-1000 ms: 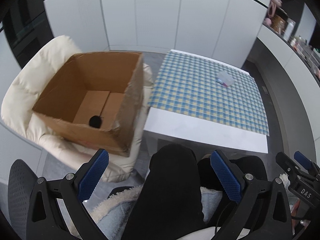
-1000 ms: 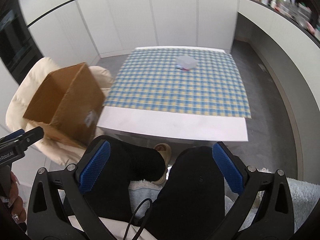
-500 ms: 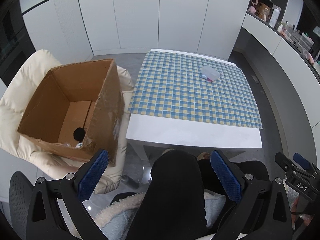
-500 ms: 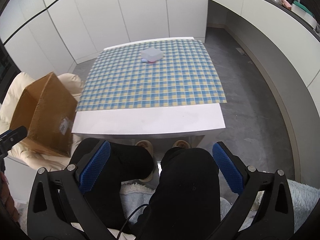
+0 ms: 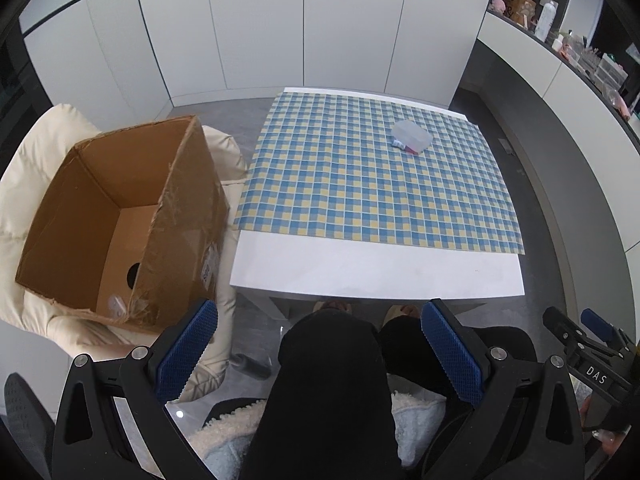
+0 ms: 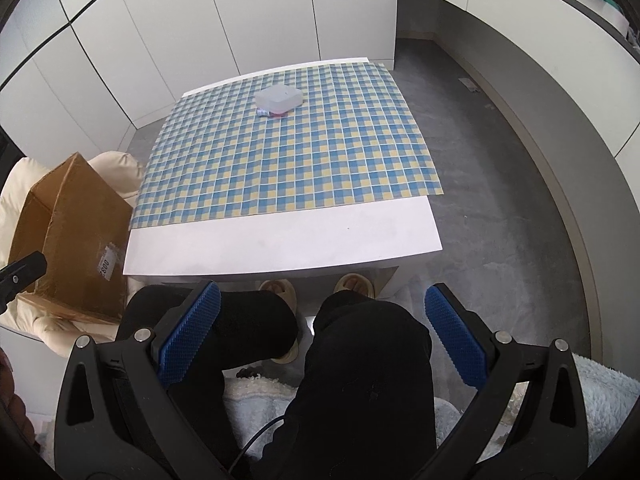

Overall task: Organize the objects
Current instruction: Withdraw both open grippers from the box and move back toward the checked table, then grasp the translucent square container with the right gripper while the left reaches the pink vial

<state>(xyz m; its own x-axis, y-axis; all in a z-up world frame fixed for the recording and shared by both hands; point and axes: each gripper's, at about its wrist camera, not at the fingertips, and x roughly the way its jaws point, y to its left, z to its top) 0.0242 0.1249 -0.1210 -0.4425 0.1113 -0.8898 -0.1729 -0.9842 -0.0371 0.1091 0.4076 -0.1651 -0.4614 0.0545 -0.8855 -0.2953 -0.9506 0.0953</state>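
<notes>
While the translucent plastic container [image 5: 412, 138] sits on the far part of the bench [image 5: 376, 272], on the checked cloth [image 5: 360, 184], treat it as the item you have yet to handle. It rests right of centre in the left wrist view, with a few small coloured items [image 6: 272, 113] at its near edge; these are too small to identify, and you cannot tell whether they lie under it or beside it. Nothing else lies on the cloth or on the bare white strip of bench nearest you.

Check the cardboard box [image 5: 120, 224] next. It stands open-topped on a cream padded chair [image 5: 36, 152], just beside the left edge of the bench. Its floor shows a dark round object [image 5: 134, 274] and a clear item [image 5: 116, 304], so some sorting appears to be done already. Judge the task as well advanced, with the container and its small items remaining.

Confirm your tools. Your left claw [image 5: 320, 350] is spread wide and holds nothing. Your right claw [image 6: 322, 340] is likewise spread wide and holds nothing. Both hang above your lap, well apart from the container. Expect a long forward reach across the bench for the next pick, probably with the right claw, since the container lies toward that side.
</notes>
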